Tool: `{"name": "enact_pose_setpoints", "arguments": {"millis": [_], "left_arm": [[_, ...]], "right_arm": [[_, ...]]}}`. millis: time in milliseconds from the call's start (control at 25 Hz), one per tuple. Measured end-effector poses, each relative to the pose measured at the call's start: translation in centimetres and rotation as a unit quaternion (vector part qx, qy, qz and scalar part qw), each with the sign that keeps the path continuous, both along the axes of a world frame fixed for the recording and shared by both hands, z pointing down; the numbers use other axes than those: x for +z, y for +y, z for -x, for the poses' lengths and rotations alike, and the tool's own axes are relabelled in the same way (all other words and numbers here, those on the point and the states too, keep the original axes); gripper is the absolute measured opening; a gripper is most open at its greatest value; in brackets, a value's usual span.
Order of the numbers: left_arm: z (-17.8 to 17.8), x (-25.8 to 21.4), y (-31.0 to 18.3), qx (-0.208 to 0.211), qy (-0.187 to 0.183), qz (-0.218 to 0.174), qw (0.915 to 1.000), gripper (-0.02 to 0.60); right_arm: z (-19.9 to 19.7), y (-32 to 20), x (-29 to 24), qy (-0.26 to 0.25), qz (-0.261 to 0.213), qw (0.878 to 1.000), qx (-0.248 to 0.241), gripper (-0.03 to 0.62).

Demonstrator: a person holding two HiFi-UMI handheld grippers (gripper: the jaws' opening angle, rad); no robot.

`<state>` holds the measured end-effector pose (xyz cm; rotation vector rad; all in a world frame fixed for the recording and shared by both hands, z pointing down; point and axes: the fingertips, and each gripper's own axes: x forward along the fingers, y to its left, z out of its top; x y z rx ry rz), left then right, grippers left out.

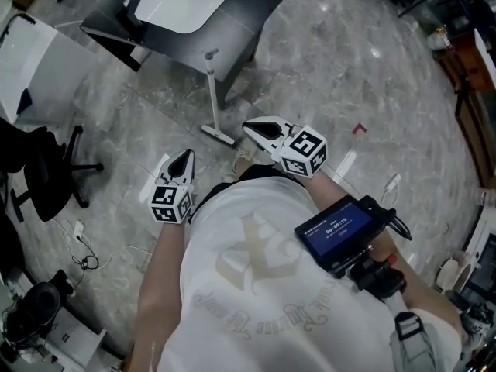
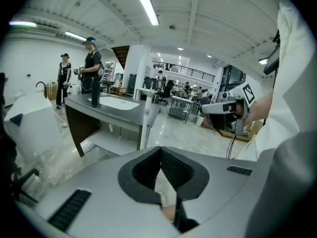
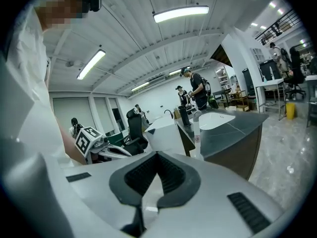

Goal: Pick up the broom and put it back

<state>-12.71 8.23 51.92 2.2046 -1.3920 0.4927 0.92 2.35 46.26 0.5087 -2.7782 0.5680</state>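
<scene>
A: Where is the broom (image 1: 212, 95)?
B: Standing near upright. It is a slim pale pole, its narrow flat head on the grey floor (image 1: 325, 76), its top against the dark table (image 1: 256, 6).

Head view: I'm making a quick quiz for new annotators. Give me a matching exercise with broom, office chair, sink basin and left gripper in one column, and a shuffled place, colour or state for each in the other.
1 broom
2 office chair
3 sink basin
4 left gripper

A black, at the view's left
B jaws together, nothing held
C upright by the dark counter, head on the floor
D white, set in the counter top

Pairs: 1-C, 2-A, 3-D, 4-B
</scene>
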Motion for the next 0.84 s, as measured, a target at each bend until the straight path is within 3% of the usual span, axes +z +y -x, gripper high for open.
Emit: {"name": "enact_pose_setpoints", "arguments": {"millis": [840], "left_arm": [[0.8, -1.1, 4.3, -0.007, 0.017, -0.010, 0.9998, 0.012]], "right_arm": [[0.3, 4.5, -0.7, 0.015, -0.005, 1.000, 0.009, 0.017]]}}
